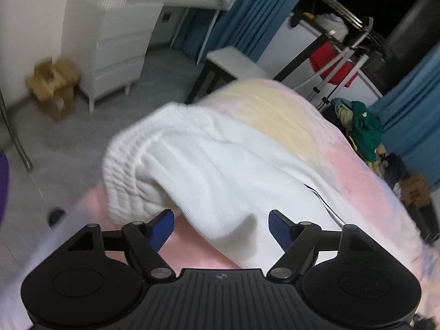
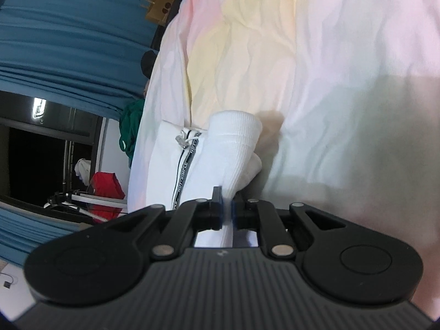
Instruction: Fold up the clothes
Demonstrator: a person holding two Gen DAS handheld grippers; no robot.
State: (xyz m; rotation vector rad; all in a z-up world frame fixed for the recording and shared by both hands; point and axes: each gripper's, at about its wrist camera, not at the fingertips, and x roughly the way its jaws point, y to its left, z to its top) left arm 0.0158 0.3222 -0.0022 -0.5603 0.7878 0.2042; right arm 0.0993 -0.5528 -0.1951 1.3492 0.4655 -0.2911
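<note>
A white garment [image 1: 209, 170] with ribbed cuffs and a black-and-white striped band lies on a bed with a pastel pink and yellow sheet [image 1: 275, 110]. My left gripper [image 1: 221, 225] is open just above the cloth, its blue pads on either side of a fold, not gripping. In the right wrist view the same white garment [image 2: 220, 154] shows a ribbed sleeve cuff and a drawstring. My right gripper [image 2: 226, 211] is shut on the white sleeve fabric, which runs up between its pads.
A white dresser [image 1: 118, 41], a cardboard box [image 1: 53, 88] and a white side table [image 1: 233, 63] stand on the grey floor beyond the bed. A pile of green clothes [image 1: 363, 129] sits at the bed's right. Blue curtains [image 2: 68, 41] hang behind.
</note>
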